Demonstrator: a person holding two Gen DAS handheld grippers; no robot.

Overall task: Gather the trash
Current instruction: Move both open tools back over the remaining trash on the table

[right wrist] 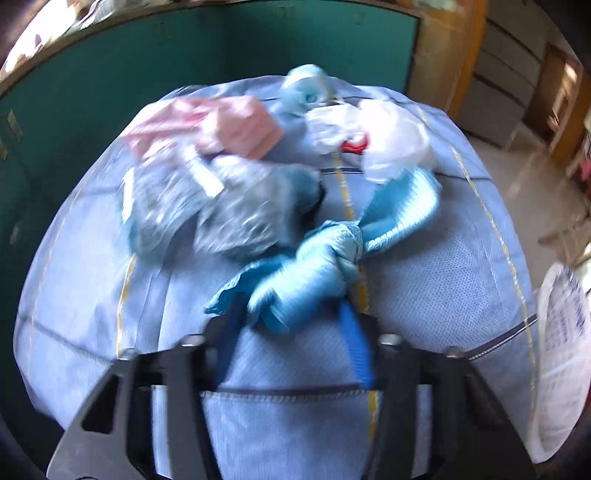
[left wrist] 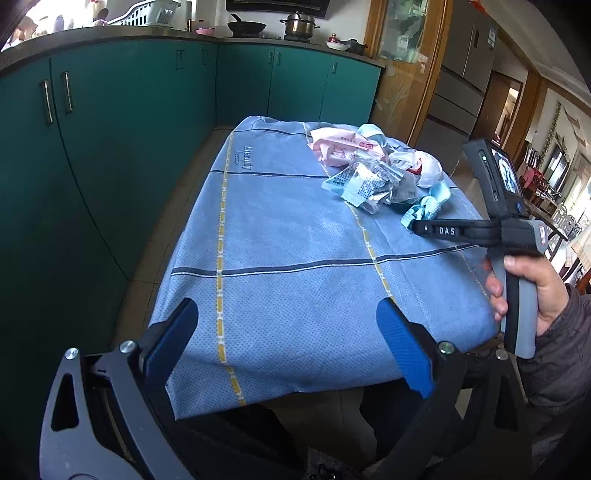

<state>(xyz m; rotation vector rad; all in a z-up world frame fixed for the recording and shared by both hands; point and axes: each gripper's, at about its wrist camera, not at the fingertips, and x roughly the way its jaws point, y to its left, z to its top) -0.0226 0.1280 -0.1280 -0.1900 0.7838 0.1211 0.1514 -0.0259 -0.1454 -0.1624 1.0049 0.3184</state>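
L wrist view: left gripper [left wrist: 288,347] hangs over the near end of the table, jaws spread wide, nothing but blue tablecloth [left wrist: 280,229] between the blue pads [left wrist: 404,354]. Trash pile sits at abt 1 o'clock from it, at the far right corner of the cloth: pink wrapper [left wrist: 341,147], clear crinkly packet w/ printed label [left wrist: 364,181], white plastic bag [left wrist: 424,166], knotted light-blue bag [left wrist: 424,210]. Only this view shows the right gripper from outside: black tool marked DAS, held by a hand [left wrist: 532,291] at 3 o'clock, its tip touching the blue bag's near end. Jaw gap can't be read from here. Also only here: teal cabinets [left wrist: 110,122], wok [left wrist: 246,26] and steel pot [left wrist: 299,23] on the counter at 12 o'clock.

R wrist view, motion-blurred: right gripper [right wrist: 291,317] has its jaws drawn close together, pinching the near end of the blue bag [right wrist: 314,266]; blue pad [right wrist: 354,332] visible on the right side, bag material bunched between the fingers. Knot sits just past the tips at 12 o'clock, tail running to 1 o'clock. Clear packet [right wrist: 229,218] at 11 o'clock, touching the blue bag; pink wrapper [right wrist: 221,125] beyond it; white bag [right wrist: 380,140] at 1 o'clock. Only this view shows a white printed bag [right wrist: 561,369] at 3 o'clock, off the table edge. Left gripper not seen here.
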